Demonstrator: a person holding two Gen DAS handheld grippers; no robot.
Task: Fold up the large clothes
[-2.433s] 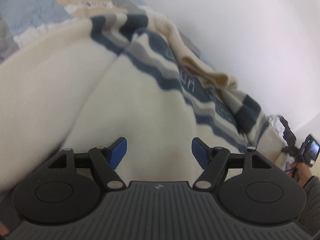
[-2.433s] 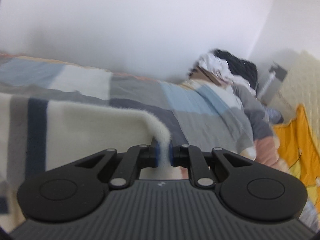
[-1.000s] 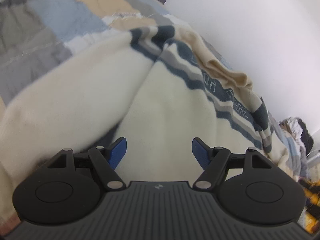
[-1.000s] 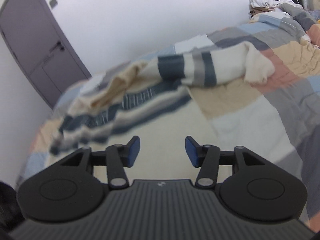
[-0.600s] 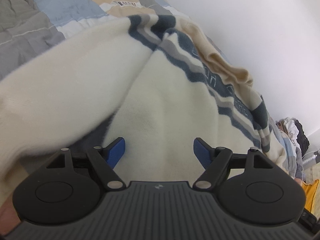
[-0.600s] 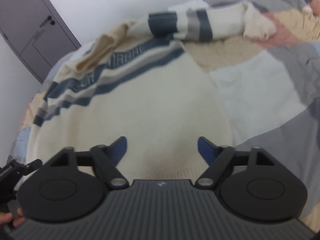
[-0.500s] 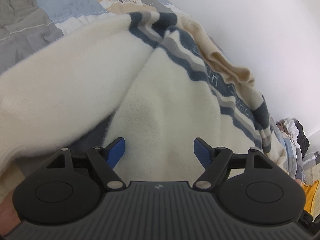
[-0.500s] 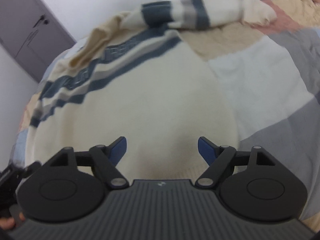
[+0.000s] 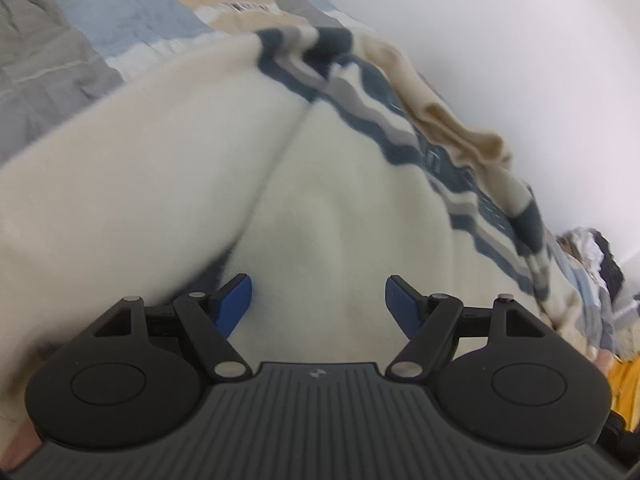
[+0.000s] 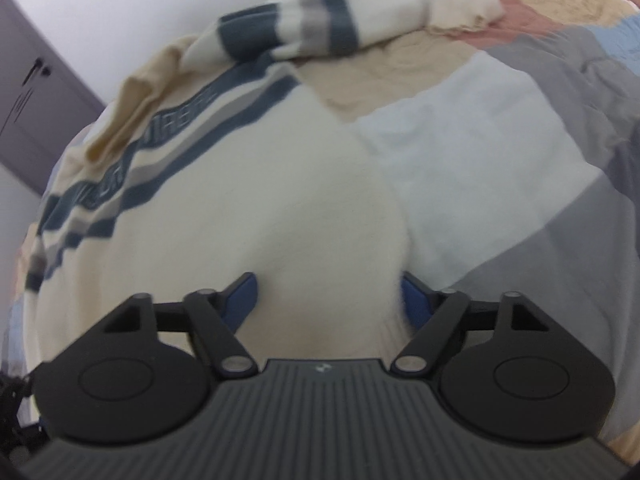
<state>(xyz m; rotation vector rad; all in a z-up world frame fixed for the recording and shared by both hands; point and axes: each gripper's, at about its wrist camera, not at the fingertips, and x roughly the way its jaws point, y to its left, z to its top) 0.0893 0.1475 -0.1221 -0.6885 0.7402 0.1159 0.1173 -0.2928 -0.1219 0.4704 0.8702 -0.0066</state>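
I saw a bed (image 10: pixel 500 152) covered by a patchwork quilt (image 9: pixel 80 40) in grey, pale blue, beige and white. A cream sweater (image 10: pixel 248 208) with navy and grey stripes lay spread directly on it, one sleeve (image 10: pixel 360 16) stretched sideways across the beige patch.

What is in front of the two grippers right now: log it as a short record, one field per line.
garment: cream sweater with navy and grey stripes, spread out flat
surface: patchwork quilt on a bed
right sleeve of garment: lies out across the quilt
left gripper: open, jaws just closing a little, over the cream body, nothing pinched
right gripper: open, jaws just closing, astride the sweater's hem corner
background: grey door, white wall
fold state: not yet folded
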